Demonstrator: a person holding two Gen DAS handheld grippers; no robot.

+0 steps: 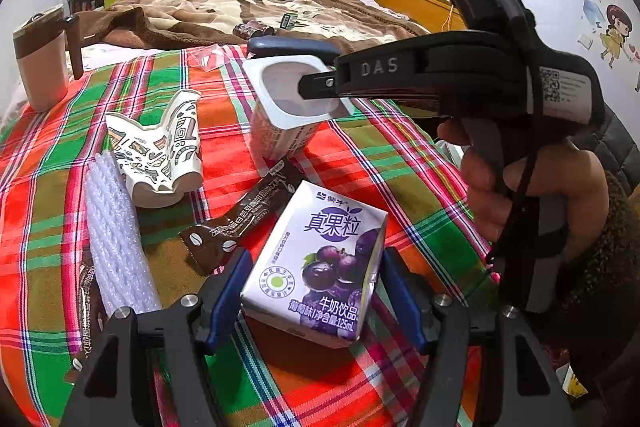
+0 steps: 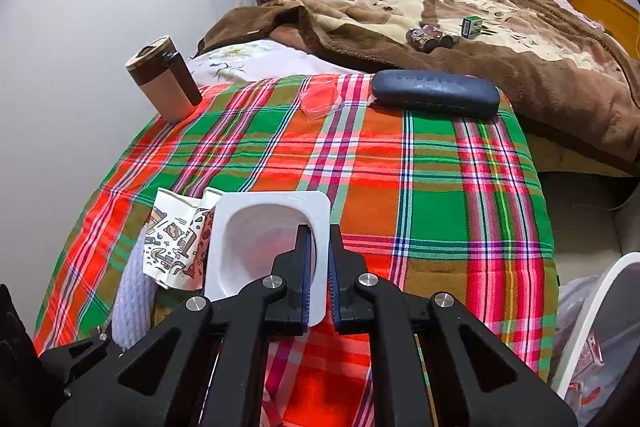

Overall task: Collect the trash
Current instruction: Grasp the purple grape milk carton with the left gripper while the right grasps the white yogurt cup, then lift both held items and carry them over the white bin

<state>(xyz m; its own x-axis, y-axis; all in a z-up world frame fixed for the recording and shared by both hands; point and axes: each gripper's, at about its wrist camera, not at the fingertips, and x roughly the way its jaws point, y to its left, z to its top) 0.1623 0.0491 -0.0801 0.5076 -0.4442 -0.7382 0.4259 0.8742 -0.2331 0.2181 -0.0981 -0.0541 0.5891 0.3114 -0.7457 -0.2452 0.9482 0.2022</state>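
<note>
My right gripper (image 2: 319, 247) is shut on the rim of an empty white yogurt cup (image 2: 256, 239); in the left wrist view the cup (image 1: 280, 115) hangs tilted just above the plaid cloth from that gripper (image 1: 320, 83). My left gripper (image 1: 316, 279) is open, its blue pads on either side of a purple grape milk carton (image 1: 320, 263) lying on the cloth, not clearly touching it. A crushed patterned paper cup (image 1: 160, 151), a brown coffee sachet (image 1: 244, 219) and white foam netting (image 1: 116, 247) lie to the left.
A pink-and-brown tumbler (image 2: 164, 83), a clear plastic wrapper (image 2: 320, 99) and a dark glasses case (image 2: 436, 93) sit at the table's far side. A bed with a brown blanket (image 2: 480, 27) lies beyond. A white-rimmed bin with a plastic bag (image 2: 592, 327) stands at lower right.
</note>
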